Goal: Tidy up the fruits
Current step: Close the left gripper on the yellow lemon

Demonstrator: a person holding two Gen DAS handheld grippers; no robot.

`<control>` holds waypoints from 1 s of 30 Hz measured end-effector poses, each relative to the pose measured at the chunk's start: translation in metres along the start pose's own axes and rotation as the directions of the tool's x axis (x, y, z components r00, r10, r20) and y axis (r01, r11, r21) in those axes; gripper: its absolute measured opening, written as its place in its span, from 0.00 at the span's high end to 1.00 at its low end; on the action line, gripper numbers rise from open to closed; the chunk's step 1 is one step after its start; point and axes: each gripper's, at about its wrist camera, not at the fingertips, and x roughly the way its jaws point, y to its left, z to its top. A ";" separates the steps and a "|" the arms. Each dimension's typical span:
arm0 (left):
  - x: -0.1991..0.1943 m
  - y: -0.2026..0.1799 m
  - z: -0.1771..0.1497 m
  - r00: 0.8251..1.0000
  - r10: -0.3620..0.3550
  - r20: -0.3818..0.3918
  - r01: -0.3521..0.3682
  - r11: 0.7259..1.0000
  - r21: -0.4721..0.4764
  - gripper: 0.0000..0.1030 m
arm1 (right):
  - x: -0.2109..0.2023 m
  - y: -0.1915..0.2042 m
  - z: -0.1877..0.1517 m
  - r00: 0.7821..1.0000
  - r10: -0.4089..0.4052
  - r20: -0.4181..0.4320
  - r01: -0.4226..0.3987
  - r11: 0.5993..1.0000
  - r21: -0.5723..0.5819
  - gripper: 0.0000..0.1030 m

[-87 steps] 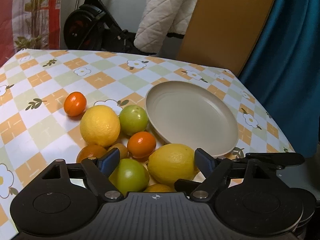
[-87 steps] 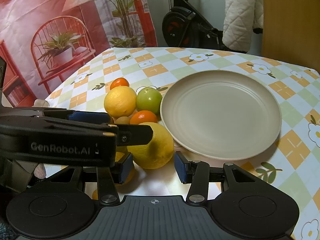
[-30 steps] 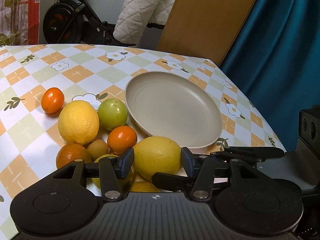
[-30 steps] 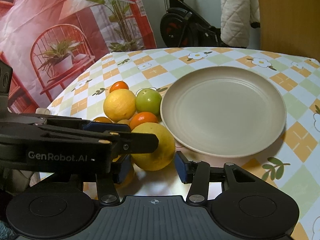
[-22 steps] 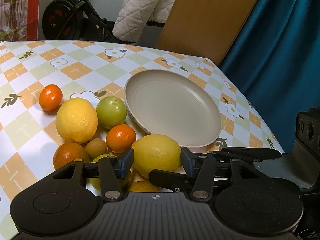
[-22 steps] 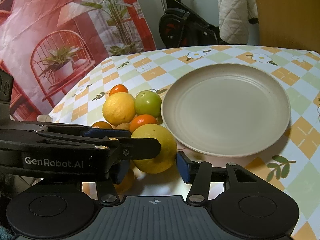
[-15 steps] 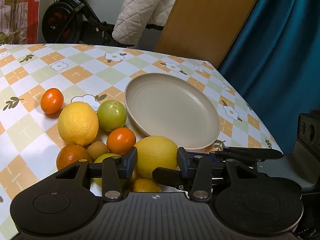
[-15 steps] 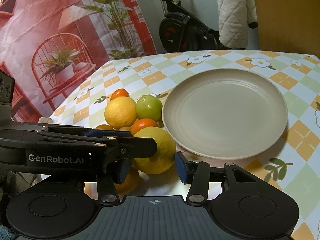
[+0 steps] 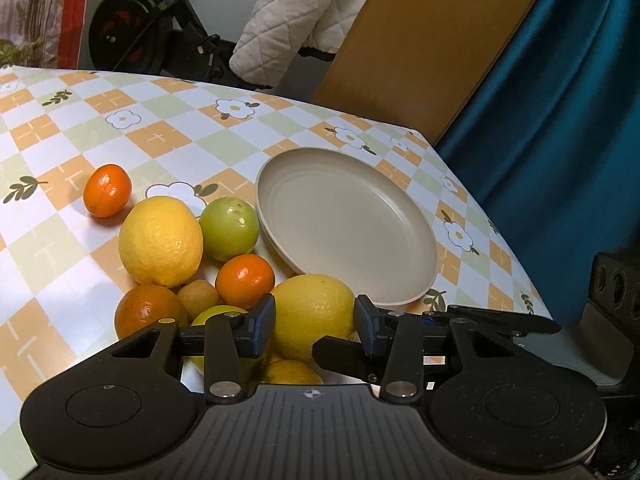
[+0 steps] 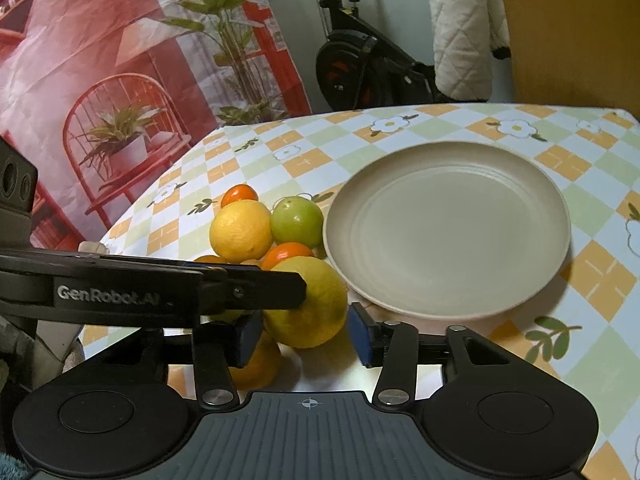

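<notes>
My left gripper [image 9: 315,330] is shut on a large yellow lemon [image 9: 314,316] and holds it a little above the fruit pile. The same lemon [image 10: 310,304] shows in the right wrist view with the left gripper's finger across it. My right gripper [image 10: 306,336] is open and empty just behind that lemon. A beige plate [image 9: 348,224] lies empty to the right of the pile; it also shows in the right wrist view [image 10: 448,232]. On the cloth lie a second lemon [image 9: 160,242], a green fruit [image 9: 229,229], a small orange [image 9: 245,280] and several more.
The table [image 9: 160,136] has a checked flower cloth. A lone small orange [image 9: 107,196] lies at the left. The table's right edge runs beside a blue curtain [image 9: 560,120]. An exercise bike [image 10: 360,68] and a wooden board [image 9: 420,32] stand behind the table.
My left gripper's jaws have closed on the large lemon and lifted it slightly. My right gripper has stayed open close behind it.
</notes>
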 end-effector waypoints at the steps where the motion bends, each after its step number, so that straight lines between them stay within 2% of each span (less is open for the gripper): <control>1: 0.000 0.001 0.000 1.000 -0.002 0.000 0.002 1.000 -0.008 0.56 | 0.001 -0.001 0.000 1.000 0.004 0.001 -0.004 1.000 0.009 0.54; 13: 0.001 0.028 0.009 0.999 -0.047 0.006 0.047 0.986 -0.163 0.56 | 0.002 -0.003 0.001 0.999 0.031 0.016 -0.032 0.999 0.036 0.54; 30: 0.008 0.015 0.002 0.996 -0.079 -0.034 0.075 0.992 -0.101 0.55 | 0.017 -0.008 -0.002 0.999 0.041 -0.031 -0.039 0.997 0.071 0.50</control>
